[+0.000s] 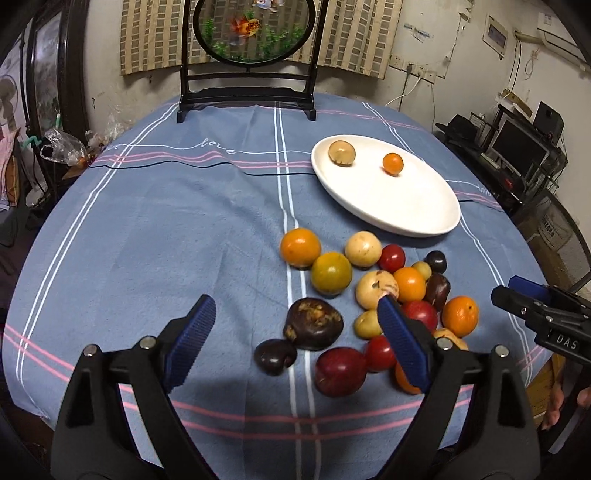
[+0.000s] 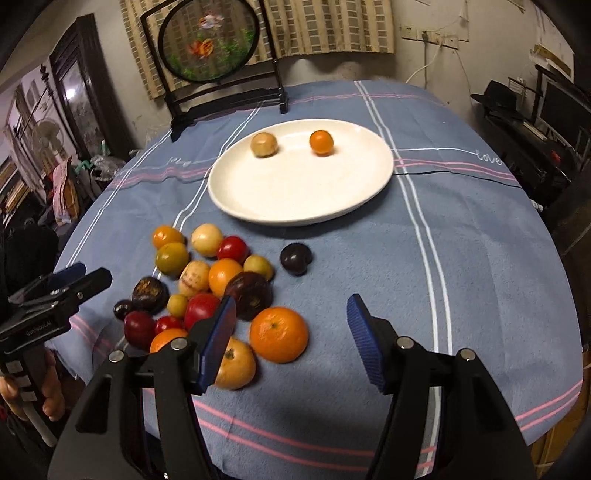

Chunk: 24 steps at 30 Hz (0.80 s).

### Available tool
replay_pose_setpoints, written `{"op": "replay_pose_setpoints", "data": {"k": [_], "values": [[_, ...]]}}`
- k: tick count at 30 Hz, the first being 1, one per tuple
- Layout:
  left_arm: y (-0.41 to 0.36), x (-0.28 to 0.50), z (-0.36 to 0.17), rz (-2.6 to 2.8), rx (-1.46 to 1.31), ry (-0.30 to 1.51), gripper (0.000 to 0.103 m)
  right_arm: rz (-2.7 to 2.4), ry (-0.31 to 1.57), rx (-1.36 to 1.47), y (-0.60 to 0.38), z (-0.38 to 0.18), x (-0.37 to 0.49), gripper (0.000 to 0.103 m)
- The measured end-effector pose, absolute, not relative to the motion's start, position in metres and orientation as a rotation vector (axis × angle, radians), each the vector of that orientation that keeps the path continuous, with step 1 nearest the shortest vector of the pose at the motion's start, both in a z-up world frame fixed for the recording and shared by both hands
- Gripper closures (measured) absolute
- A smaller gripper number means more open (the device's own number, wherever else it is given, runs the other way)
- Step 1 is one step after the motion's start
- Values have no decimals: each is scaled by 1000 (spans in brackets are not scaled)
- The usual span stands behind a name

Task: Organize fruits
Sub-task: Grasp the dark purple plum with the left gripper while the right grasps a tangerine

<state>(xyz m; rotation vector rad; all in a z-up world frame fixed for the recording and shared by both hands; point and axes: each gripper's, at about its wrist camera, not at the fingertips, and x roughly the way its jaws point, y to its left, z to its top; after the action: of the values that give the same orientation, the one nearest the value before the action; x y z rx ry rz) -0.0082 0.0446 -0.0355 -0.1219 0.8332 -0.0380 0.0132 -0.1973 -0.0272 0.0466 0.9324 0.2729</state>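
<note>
Orange between spread jaws, beside fruit pile.

Two fisheye views look forward and slightly down over a round tabletop draped in blue striped cloth. The left wrist camera sits low at the near edge, its blue-padded fingers framing the bottom, and faces the far wall. The right wrist camera sits close beside it to the right, angled a little leftward. Both views share the white plate, the fruit pile and the round fish screen at the back.
</note>
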Motion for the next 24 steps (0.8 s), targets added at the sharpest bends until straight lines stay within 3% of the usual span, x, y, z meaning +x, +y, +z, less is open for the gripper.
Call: {"op": "replay_pose_setpoints", "data": {"k": [24], "values": [[29,-35,-46,-132,-31,857,12,296,953,-60,-181,-57,7,40]]}}
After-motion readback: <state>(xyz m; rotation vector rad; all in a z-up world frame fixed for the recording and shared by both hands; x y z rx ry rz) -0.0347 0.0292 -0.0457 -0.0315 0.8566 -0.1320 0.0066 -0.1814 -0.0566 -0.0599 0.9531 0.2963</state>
